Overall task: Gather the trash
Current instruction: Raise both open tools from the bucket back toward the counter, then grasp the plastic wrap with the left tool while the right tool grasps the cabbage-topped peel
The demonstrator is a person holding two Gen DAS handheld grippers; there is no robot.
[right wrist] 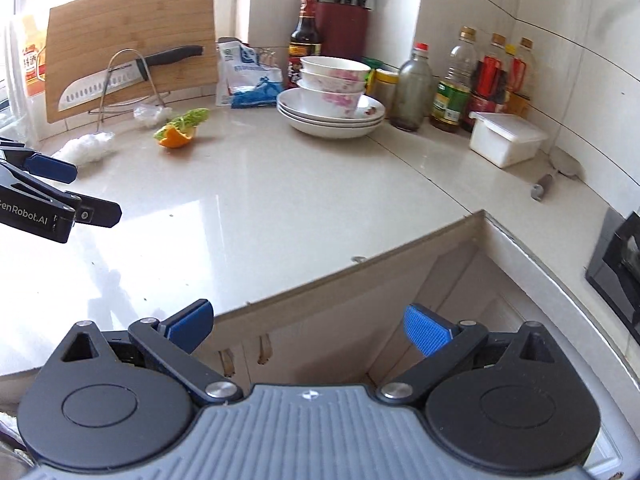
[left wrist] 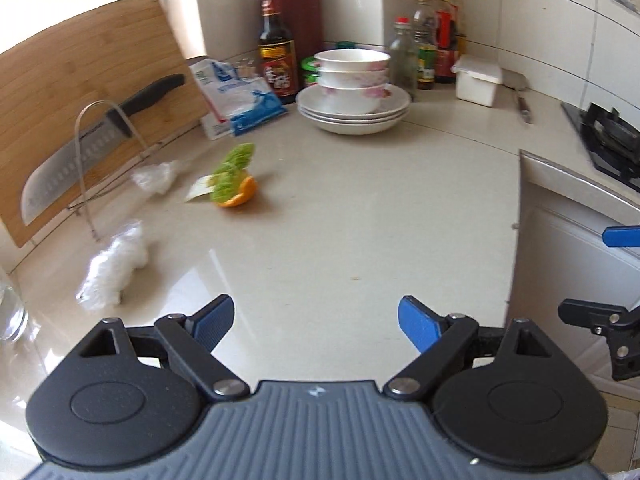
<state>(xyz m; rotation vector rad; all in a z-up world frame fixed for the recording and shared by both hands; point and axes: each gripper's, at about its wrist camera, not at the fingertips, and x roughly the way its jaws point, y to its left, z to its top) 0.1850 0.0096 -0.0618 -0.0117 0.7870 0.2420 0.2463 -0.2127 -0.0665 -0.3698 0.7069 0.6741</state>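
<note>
Ahead-left of the left hand-held gripper (left wrist: 316, 322), tissue (left wrist: 114, 270) and peel (left wrist: 238, 196) are waiting on the desk (left wrist: 360, 208); both hand-held grippers are gaping, released, ready for grabbing.

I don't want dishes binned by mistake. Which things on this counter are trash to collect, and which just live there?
Trash:
- crumpled white tissue wad
- smaller crumpled clear plastic scrap
- green leafy vegetable scrap
- orange peel piece

Just there:
- stacked white floral bowls and plates
- bamboo cutting board
- black-handled knife
- dark sauce bottle
- white lidded plastic box
</note>
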